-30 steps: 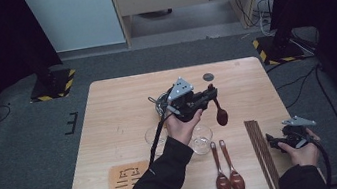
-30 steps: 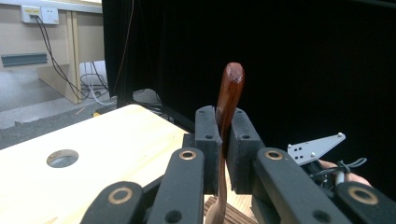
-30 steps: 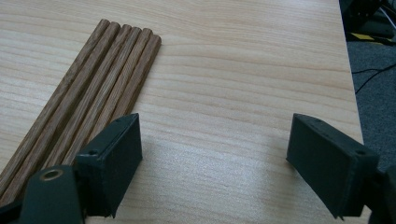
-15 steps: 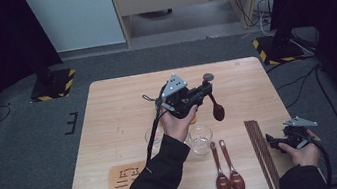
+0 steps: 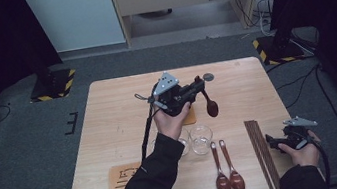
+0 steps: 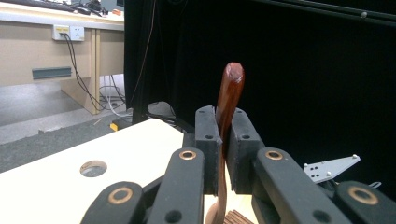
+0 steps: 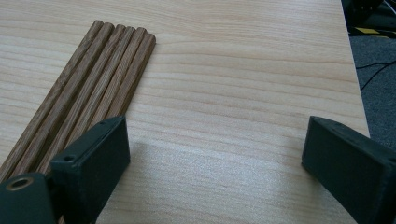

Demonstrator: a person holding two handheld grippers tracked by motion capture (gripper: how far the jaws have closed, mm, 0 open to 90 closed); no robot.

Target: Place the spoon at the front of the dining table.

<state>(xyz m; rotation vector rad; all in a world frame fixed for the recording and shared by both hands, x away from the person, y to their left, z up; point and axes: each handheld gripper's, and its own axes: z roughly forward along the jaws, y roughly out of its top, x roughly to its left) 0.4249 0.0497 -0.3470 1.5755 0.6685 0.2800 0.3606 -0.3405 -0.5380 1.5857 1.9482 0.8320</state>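
Observation:
My left gripper (image 5: 200,88) hangs over the middle of the table (image 5: 118,112), shut on the handle of a dark red-brown wooden spoon (image 5: 212,108). The spoon's bowl hangs down on the gripper's right side. In the left gripper view the spoon handle (image 6: 229,93) rises between the closed jaws of the left gripper (image 6: 223,135). My right gripper (image 5: 270,141) rests at the table's front right edge, beside a row of wooden chopsticks (image 5: 260,154). Its jaws have just been opening. In the right gripper view the right gripper (image 7: 215,149) stands wide over bare table, with the chopsticks (image 7: 93,79) to its left.
Two clear glasses (image 5: 201,139) stand near the front, one partly behind the left forearm. Two more wooden spoons (image 5: 228,176) lie side by side at the front edge. A wooden board (image 5: 123,179) lies front left, an orange coaster (image 5: 189,116) under the left hand, a cable hole (image 5: 208,76) at the back.
The left gripper with the spoon has drifted slightly left and toward the far side of the table. The right hand has stayed in place.

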